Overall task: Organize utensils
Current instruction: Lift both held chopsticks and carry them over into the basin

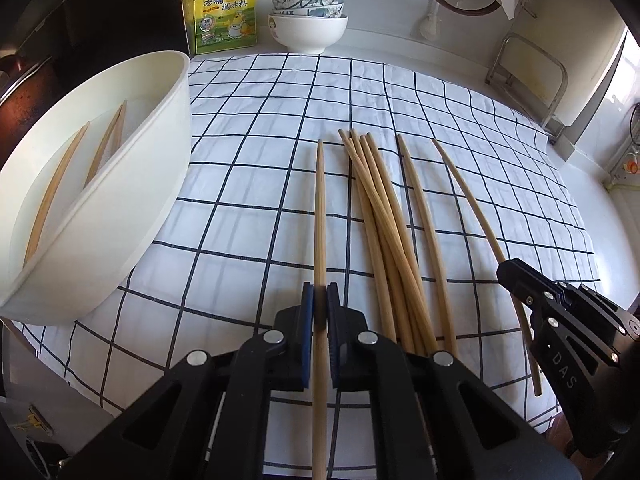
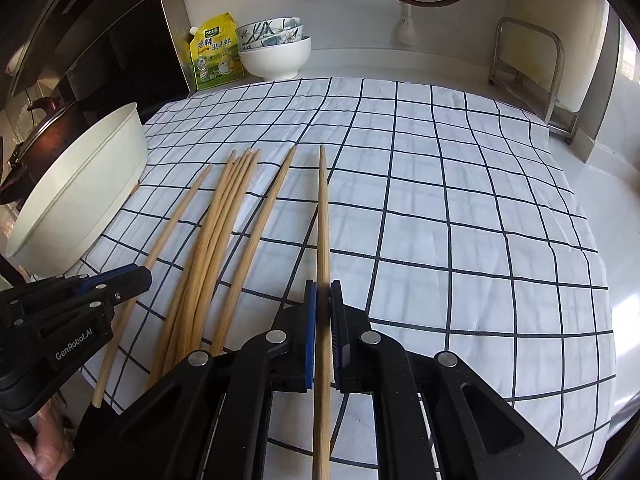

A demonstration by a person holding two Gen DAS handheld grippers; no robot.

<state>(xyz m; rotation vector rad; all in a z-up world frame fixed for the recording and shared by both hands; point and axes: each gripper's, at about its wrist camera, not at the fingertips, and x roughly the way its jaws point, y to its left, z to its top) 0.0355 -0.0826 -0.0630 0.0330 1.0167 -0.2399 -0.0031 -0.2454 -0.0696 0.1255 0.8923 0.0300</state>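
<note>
Left wrist view shows one chopstick (image 1: pixel 320 216) pinched between the blue pads of the left tool (image 1: pixel 320 312), lying along the checked cloth (image 1: pixel 248 128) and pointing away. Right wrist view shows the same on the other side: the right tool (image 2: pixel 323 312) is clenched on its own stick (image 2: pixel 323 216), the rightmost of the row. Between the two grasped sticks, a loose bundle (image 1: pixel 376 208) and one single stick (image 1: pixel 424 220) lie on the cloth, touching or just beside one another. At far left stands the white tub (image 1: pixel 120 208) with a few sticks (image 1: pixel 56 188) already leaning inside. My reading: the step in hand is the pick-up, with both grasps made and no lift evident yet. Next, each stick needs raising clear of the cloth, carrying left over the tub's rim, and tipping in; the right one must cross above the bundle without knocking it, and the long free ends may swing or slip between the pads.
</note>
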